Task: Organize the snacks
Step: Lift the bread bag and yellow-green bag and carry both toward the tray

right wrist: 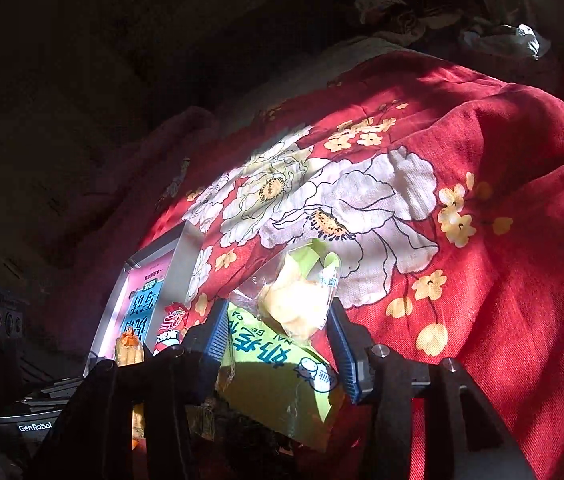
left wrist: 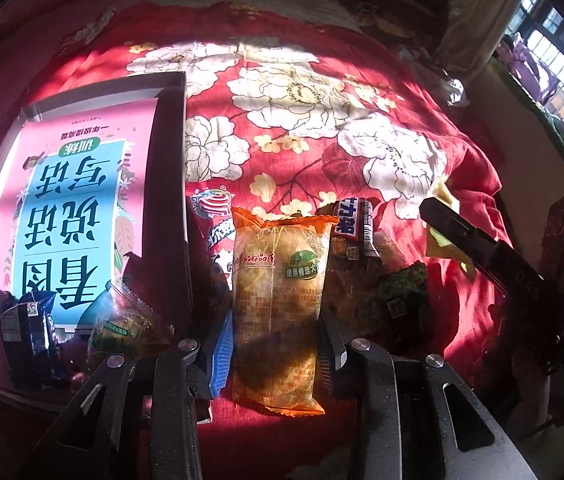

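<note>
On the red floral bedspread, beside a shallow tray whose floor is lined with a pink and blue printed sheet, both tools have a snack in hand. The left gripper has its fingers drawn in close on the sides of an orange-edged clear packet of cake, which stands lengthwise between them, its lower end near the cloth. The right gripper has its blue-ribbed fingers likewise narrowed on a yellow-green milk-snack packet, pale pieces showing through its clear upper half. Loose snacks remain in a heap just behind the cake: a red striped candy bag, a chocolate bar and a dark green packet. A blue biscuit pack and a green-printed clear packet already lie at the tray's near end. The step in hand looks like carrying both packets over to the tray. To do it well, I would lift each clear of the heap and over the tray's tall dark side wall, so the hanging end of the cake packet does not snag, keep the squeeze light enough not to crush the soft cake, and set each down on bare tray floor beside, not atop, the packs already there.
</note>
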The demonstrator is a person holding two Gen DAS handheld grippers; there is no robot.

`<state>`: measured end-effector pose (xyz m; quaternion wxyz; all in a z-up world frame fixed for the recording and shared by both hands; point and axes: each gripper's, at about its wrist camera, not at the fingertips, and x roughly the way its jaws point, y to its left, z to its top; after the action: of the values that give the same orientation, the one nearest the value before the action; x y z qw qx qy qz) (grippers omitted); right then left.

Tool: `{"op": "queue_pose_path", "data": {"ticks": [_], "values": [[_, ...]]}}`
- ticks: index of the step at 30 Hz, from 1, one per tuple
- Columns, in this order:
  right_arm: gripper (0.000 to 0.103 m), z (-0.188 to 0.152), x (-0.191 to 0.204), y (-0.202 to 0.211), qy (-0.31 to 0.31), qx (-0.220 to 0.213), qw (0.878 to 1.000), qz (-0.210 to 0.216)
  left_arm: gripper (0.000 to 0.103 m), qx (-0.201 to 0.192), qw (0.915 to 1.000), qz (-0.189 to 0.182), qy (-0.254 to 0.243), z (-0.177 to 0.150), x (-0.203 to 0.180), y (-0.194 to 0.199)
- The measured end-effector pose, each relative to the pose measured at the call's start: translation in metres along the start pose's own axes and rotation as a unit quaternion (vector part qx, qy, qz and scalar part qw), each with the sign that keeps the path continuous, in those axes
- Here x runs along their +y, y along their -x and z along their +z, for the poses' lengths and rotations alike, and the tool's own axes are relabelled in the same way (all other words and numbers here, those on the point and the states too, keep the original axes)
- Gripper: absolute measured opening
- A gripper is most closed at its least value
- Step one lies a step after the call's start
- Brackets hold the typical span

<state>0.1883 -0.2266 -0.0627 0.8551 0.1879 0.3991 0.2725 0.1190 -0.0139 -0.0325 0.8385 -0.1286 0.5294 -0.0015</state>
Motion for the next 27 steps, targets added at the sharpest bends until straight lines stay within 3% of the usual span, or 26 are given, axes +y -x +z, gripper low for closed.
{"op": "queue_pose_path", "data": {"ticks": [10, 27], "values": [[0.048, 0.000, 0.016, 0.016, 0.024, -0.031, 0.999, 0.006, 0.036, -0.023, 0.9997, -0.010, 0.005, 0.002, 0.004, 0.018], [0.048, -0.006, 0.052, 0.022, 0.068, -0.038, 0.997, 0.019, 0.036, -0.061, 0.9977, -0.018, 0.025, -0.002, 0.024, 0.047]]}}
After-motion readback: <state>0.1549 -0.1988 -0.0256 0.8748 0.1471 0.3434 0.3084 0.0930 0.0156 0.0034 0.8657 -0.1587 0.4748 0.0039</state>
